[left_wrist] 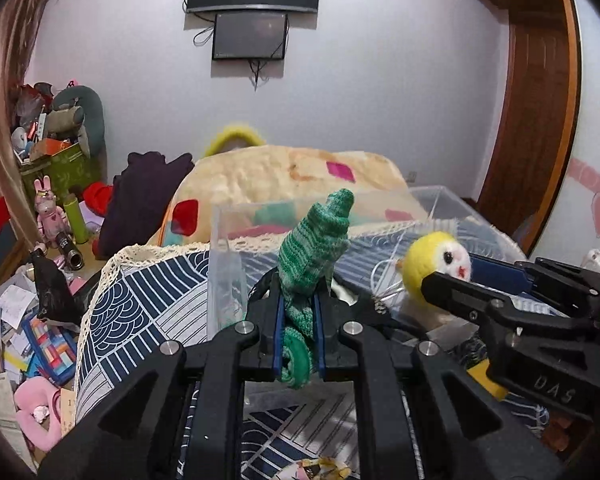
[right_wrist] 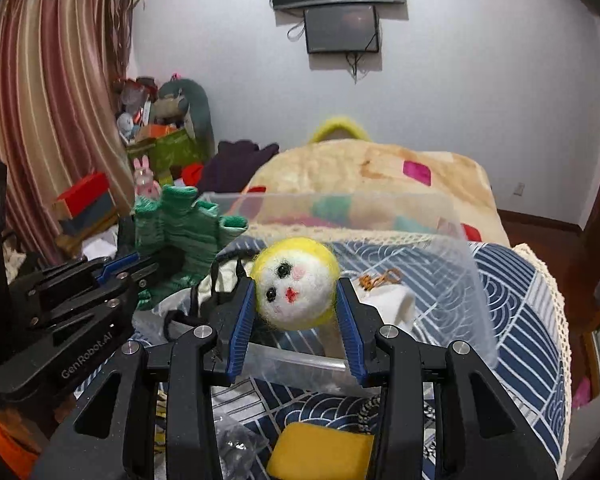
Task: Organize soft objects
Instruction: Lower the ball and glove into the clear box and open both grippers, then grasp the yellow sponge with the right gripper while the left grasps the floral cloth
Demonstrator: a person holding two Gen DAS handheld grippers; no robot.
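Observation:
My left gripper (left_wrist: 299, 312) is shut on a green knitted toy (left_wrist: 315, 248), which sticks up between the blue pads; the toy also shows in the right wrist view (right_wrist: 184, 236). My right gripper (right_wrist: 296, 300) is shut on a yellow and white felt ball with a face (right_wrist: 296, 284), which also shows in the left wrist view (left_wrist: 436, 264). Both hold their objects over the near part of a clear plastic bin (right_wrist: 452, 248) on a blue patterned cloth (right_wrist: 520, 292). The bin holds a white cloth and black cord.
A yellow sponge (right_wrist: 320, 454) lies on the cloth below my right gripper. A fleece blanket (right_wrist: 364, 176) is heaped behind the bin. Clutter, boxes and plush toys (left_wrist: 56, 128) fill the left side. A wooden door (left_wrist: 540, 100) stands at the right.

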